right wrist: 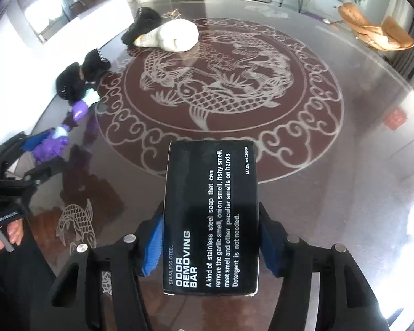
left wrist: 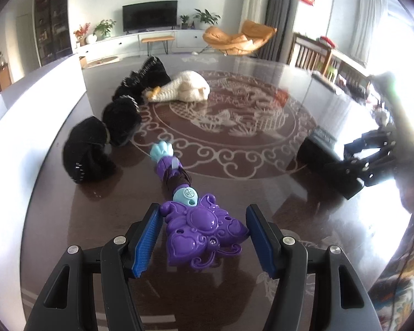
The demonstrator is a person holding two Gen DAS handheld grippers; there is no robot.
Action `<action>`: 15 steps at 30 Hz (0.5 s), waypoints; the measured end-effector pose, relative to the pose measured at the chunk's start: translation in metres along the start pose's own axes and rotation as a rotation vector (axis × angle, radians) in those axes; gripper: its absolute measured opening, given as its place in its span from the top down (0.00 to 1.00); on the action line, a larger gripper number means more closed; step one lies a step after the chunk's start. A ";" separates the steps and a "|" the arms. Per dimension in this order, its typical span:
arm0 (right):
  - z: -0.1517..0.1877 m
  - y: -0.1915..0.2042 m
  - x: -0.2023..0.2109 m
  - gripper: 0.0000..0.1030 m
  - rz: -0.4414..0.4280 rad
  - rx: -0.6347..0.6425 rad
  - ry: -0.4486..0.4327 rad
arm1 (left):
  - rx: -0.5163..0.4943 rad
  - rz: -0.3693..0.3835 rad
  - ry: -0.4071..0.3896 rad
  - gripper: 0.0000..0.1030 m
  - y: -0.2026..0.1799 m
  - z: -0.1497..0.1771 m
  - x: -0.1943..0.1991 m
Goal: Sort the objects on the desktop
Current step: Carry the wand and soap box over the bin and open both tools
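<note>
Glossy desk (left wrist: 262,193): wand (left wrist: 204,229) is being straddled by the wide left claw (left wrist: 204,237); box (right wrist: 211,218) is being pinched by the right claw (right wrist: 211,245), and slipping is being risked.

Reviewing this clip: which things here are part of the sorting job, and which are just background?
In the job:
- purple toy wand, between the open left gripper
- black soap box, clamped in the right gripper
- black fuzzy items in a row
- white knitted item

Just lying about:
- television
- orange lounge chair
- houseplants
</note>
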State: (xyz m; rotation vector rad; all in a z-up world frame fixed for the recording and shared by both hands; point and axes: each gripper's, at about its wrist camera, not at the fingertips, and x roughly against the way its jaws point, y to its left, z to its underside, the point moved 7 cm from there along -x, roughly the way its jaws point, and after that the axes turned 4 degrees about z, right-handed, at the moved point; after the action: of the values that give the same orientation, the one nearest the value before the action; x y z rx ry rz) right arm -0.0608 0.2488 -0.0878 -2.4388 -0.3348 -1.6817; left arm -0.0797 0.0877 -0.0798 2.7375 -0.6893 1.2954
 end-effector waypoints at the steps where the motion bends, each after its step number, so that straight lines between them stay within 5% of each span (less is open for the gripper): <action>1: -0.001 0.001 0.005 0.43 0.020 0.008 -0.011 | 0.021 0.012 -0.014 0.40 0.002 -0.001 0.008; 8: -0.025 0.023 0.050 0.43 -0.010 0.005 -0.119 | 0.140 0.005 -0.150 0.41 0.045 -0.023 0.094; 15: -0.079 0.103 0.079 0.43 -0.077 0.120 -0.201 | 0.184 -0.035 -0.221 0.46 0.104 -0.032 0.166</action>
State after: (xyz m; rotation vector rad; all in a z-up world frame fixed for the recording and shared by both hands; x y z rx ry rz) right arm -0.0768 0.1371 0.0140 -2.5387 -0.5454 -1.4007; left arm -0.0534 -0.0615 0.0483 3.0593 -0.5556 1.1124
